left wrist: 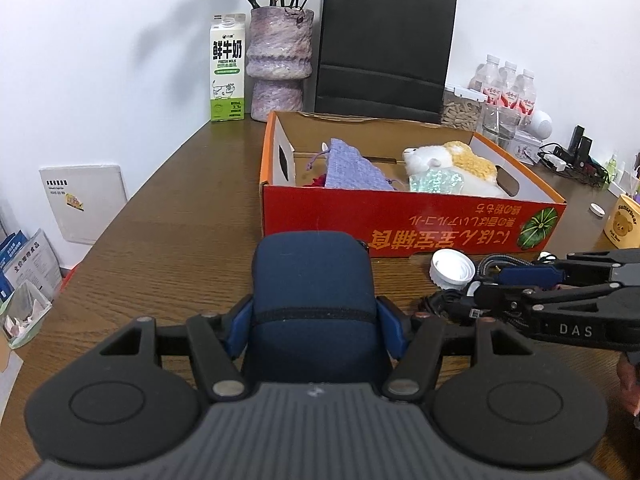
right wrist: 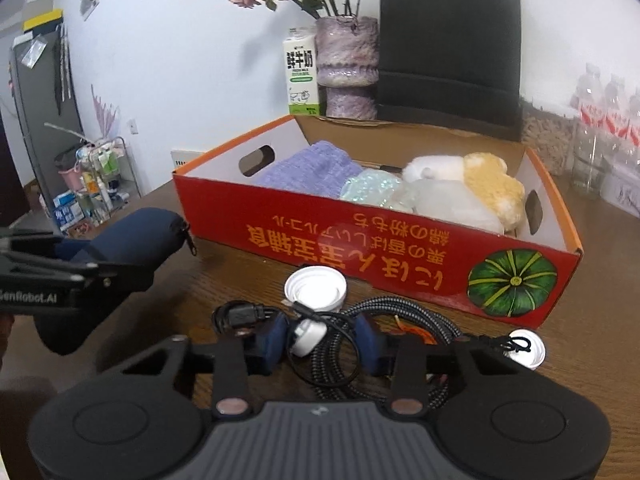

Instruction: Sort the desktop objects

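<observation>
Left gripper (left wrist: 314,320) fingers grasp a navy zip pouch (left wrist: 312,280). Right gripper (right wrist: 320,340) fingers straddle a white charger plug (right wrist: 306,336) amid tangled cables (right wrist: 340,356); contact cannot be told. Both sit before the red box (right wrist: 360,252) on the worktop (left wrist: 168,240)

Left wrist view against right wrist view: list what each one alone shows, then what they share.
Only the left wrist view shows the bear-print cup and the black organiser rack at the right. Only the right wrist view shows the storage cart on the floor and a second white cap. Both share the red box, the milk carton, the vase and the blue pouch in the left gripper.
</observation>
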